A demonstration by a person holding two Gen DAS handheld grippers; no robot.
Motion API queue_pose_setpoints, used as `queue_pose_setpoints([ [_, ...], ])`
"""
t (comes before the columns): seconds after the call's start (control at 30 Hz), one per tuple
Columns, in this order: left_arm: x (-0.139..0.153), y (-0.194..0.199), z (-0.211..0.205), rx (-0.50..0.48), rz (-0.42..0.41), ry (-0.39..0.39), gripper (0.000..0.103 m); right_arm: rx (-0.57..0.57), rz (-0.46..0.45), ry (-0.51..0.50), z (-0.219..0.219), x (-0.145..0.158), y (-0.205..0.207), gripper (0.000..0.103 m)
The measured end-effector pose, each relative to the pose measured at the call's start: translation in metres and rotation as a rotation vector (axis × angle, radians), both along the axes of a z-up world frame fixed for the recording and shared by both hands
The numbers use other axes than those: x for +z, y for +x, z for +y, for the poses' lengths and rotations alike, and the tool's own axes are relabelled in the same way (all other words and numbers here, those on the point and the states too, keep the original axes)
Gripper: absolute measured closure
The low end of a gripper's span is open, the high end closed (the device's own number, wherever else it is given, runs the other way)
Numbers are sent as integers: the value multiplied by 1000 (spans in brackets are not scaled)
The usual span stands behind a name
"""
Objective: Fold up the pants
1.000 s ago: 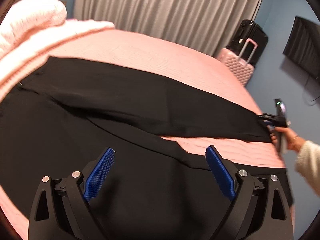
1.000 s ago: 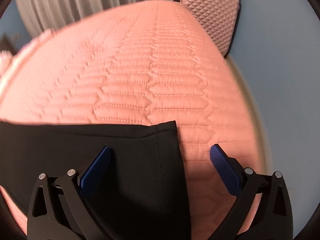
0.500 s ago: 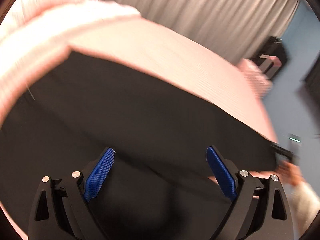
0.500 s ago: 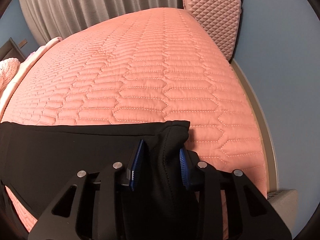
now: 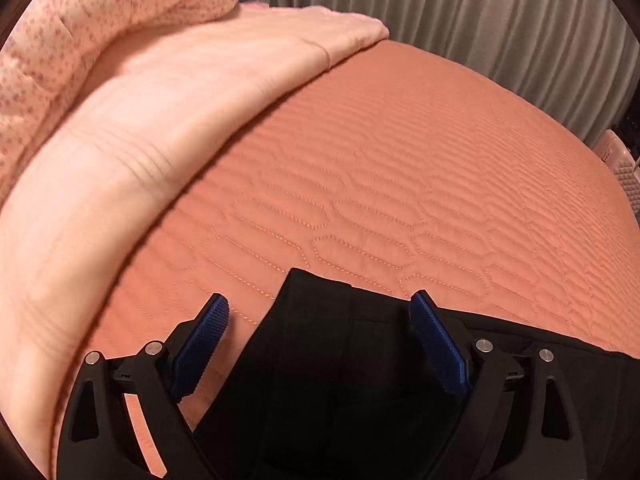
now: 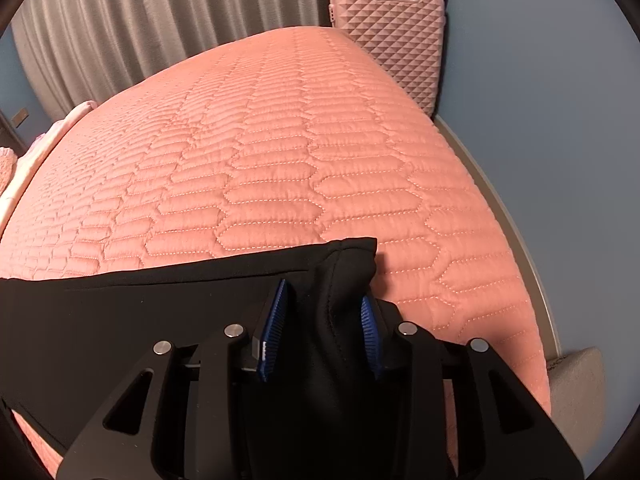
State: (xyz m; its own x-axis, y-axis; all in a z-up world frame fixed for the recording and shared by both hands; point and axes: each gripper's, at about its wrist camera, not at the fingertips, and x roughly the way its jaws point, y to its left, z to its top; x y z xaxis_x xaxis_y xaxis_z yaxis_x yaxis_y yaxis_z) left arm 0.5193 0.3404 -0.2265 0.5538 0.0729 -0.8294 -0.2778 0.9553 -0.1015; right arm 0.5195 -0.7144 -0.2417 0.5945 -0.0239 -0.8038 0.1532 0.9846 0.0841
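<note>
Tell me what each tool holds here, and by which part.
Right tool: shut on the black pants at a bunched end corner. Left tool: open, straddling another pants corner, holding nothing.

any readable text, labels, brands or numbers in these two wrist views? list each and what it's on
None readable in either view.
Right gripper: tiny pale marks on the edge of one blue pad, too small to read.
Black pants, pink quilted bedspread, pink suitcase, curtain, floral blanket: no lettering or logo visible.
Left gripper: no markings visible.
</note>
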Motion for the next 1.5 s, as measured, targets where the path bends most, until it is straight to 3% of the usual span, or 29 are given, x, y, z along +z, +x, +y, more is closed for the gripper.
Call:
queue_pose_setpoints([
  [0.03, -8, 5, -1, -20, 19, -26, 35, -4, 2, -10, 2, 0, 0, 68],
  [0.1, -18, 7, -6, -14, 31, -30, 41, -17, 4, -13, 3, 1, 0, 68],
  [0.13, -16, 6, -6, -9, 7, -33, 54, -22, 4, -12, 3, 2, 0, 68],
  [0.23, -9, -2, 2, 9, -17, -91, 72, -35, 12, -22, 5, 6, -2, 69],
  [0.33, 14, -19, 3, 3, -74, -110, 84, -19, 7, -46, 10, 17, -9, 83],
  [0.53, 96, -94, -3, -33, -232, -246, 88, 25, -126, 11, 8, 85, -63, 89],
  [0.73, 175, -188, -9, -119, -295, -273, 89, 120, -268, 17, 12, 175, -164, 92],
  [0.87, 195, -261, -1, -153, -278, -244, 89, 137, -383, 46, -2, 223, -255, 96],
  [0.97, 185, -314, 10, -154, -232, -232, 88, 134, -331, 12, -11, 224, -309, 96],
  [1.1, 149, -372, 15, -154, -177, -223, 88, 63, -221, 63, -18, 189, -362, 96],
  [1.17, 121, -403, 14, -161, -136, -216, 93, 47, -201, 92, -12, 174, -376, 96],
  [1.2, 108, -415, 15, -159, -116, -222, 103, 37, -179, 106, -7, 162, -382, 96],
  [1.3, 56, -456, 22, -130, -49, -205, 103, 20, -104, 124, 9, 131, -387, 96],
  [1.4, -2, -482, 27, -43, 120, -157, 103, -18, -10, 134, 23, 99, -376, 95],
  [1.5, 1, -490, 9, -27, 65, -185, 103, -4, 43, 116, 37, 90, -344, 95],
])
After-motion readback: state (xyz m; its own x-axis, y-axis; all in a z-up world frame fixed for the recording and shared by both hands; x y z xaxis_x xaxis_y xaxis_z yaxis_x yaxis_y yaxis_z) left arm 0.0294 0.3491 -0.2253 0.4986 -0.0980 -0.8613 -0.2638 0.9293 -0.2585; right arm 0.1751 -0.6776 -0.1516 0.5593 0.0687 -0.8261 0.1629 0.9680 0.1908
